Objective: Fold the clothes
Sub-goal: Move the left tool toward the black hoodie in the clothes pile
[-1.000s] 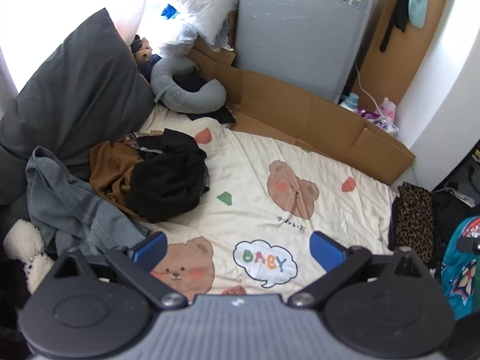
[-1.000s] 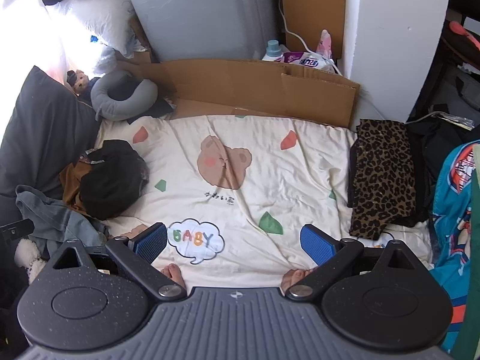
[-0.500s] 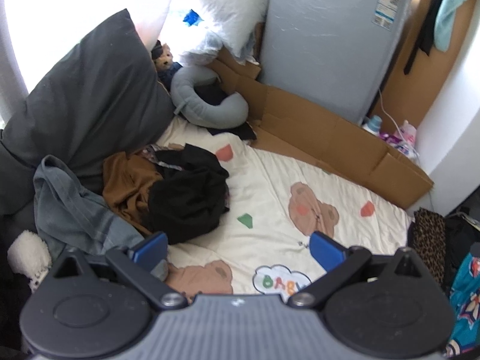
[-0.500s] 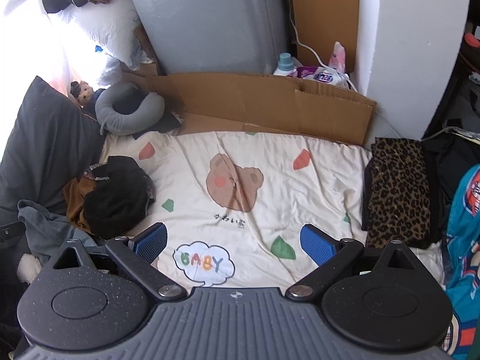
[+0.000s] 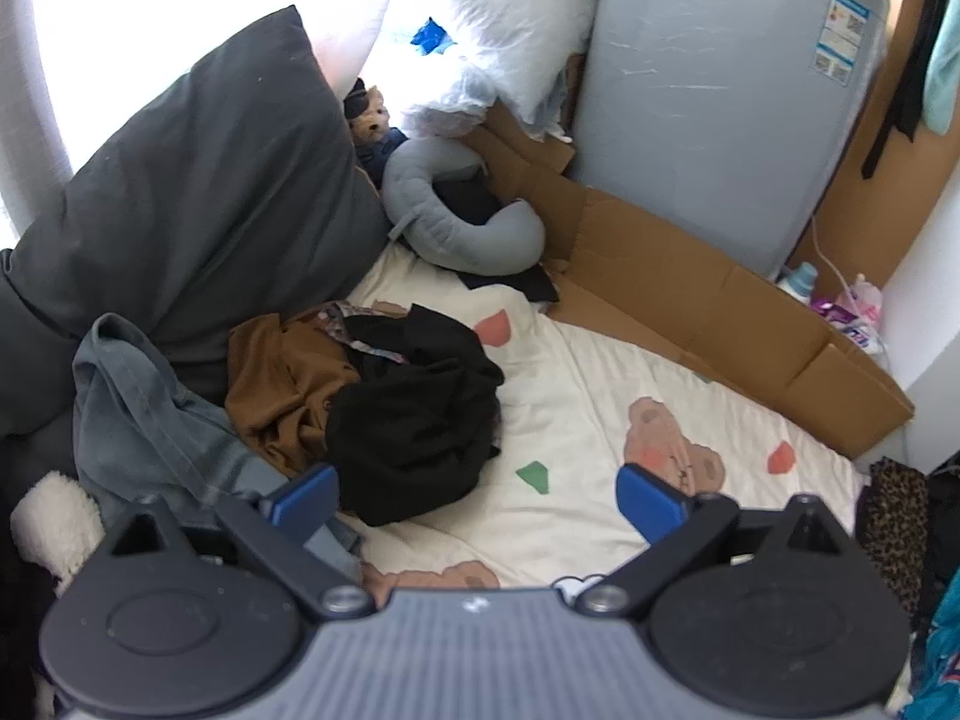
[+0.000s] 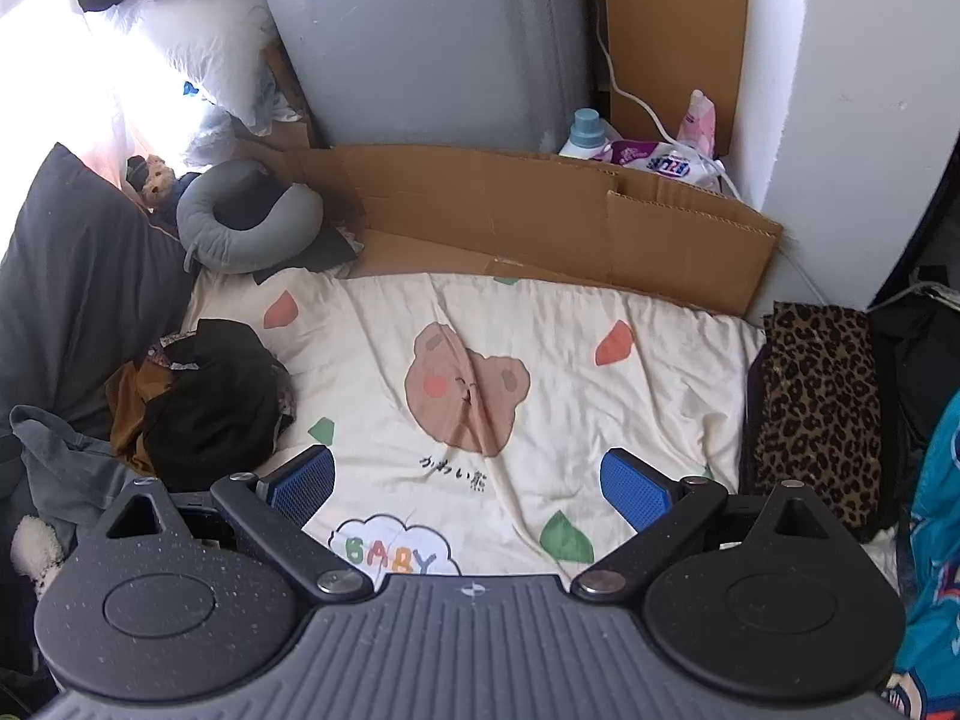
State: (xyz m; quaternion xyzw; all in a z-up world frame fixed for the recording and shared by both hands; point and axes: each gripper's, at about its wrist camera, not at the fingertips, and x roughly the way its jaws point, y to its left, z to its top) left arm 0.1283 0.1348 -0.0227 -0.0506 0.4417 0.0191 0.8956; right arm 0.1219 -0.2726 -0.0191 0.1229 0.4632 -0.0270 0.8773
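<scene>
A heap of crumpled clothes lies at the left of a cream bear-print blanket [image 5: 600, 420]: a black garment [image 5: 414, 420] on top, a brown one [image 5: 282, 384] beside it, a grey-blue one [image 5: 138, 420] further left. My left gripper [image 5: 477, 498] is open and empty, hovering just in front of the black garment. My right gripper [image 6: 468, 483] is open and empty above the blanket's middle [image 6: 480, 330]; the black garment [image 6: 210, 408] lies to its left. A folded leopard-print garment [image 6: 816, 402] lies at the blanket's right edge.
A dark grey pillow [image 5: 198, 198], a grey neck pillow [image 5: 456, 228] and a small teddy [image 5: 372, 114] sit at the back left. Flattened cardboard [image 6: 540, 210] and a grey appliance [image 5: 708, 96] line the back. Bottles [image 6: 585, 132] stand by the white wall.
My left gripper has moved left and forward toward the clothes heap, which now fills more of its view. My right gripper has moved forward over the blanket. Both stay open.
</scene>
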